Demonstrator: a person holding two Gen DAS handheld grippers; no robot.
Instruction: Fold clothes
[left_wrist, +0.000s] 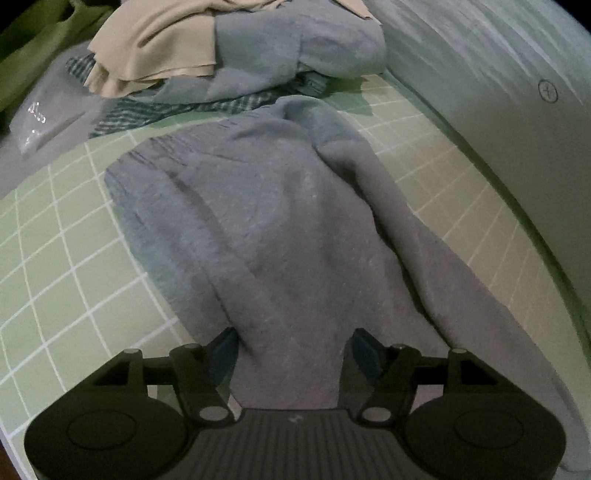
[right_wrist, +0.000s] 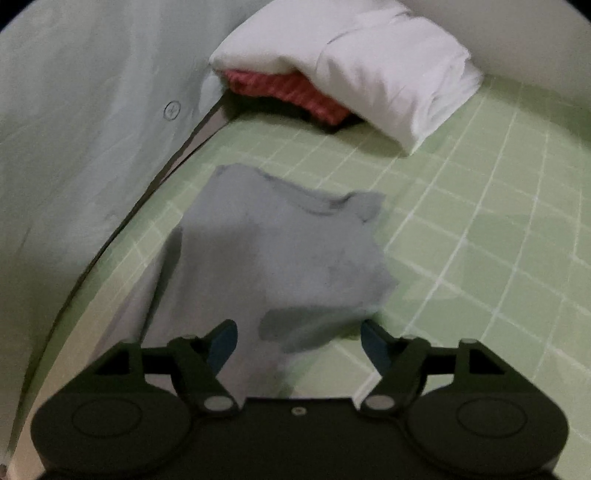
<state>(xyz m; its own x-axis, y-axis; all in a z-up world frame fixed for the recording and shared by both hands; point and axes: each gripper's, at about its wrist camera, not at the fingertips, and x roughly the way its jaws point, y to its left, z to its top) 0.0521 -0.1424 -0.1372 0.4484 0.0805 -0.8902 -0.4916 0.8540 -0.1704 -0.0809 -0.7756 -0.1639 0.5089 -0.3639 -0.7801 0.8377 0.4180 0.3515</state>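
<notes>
A grey garment (left_wrist: 258, 221) lies spread on the green gridded mat (left_wrist: 55, 240), with one long part running toward the lower right. My left gripper (left_wrist: 293, 347) hovers over its near end, jaws open, and the cloth passes under and between the blue pads (left_wrist: 225, 350) without being pinched. In the right wrist view another end of the grey garment (right_wrist: 280, 251) lies rumpled on the mat (right_wrist: 461, 240). My right gripper (right_wrist: 299, 339) stands wide open above its near edge, nothing gripped.
An unfolded pile sits at the far end of the mat: beige cloth (left_wrist: 155, 40), grey fabric (left_wrist: 314, 44), a checked piece (left_wrist: 184, 107). A clear plastic bag (left_wrist: 44, 122) lies left. A pale wall (right_wrist: 92, 129) borders the mat. Folded white (right_wrist: 369, 74) over red (right_wrist: 288, 96) sits in the corner.
</notes>
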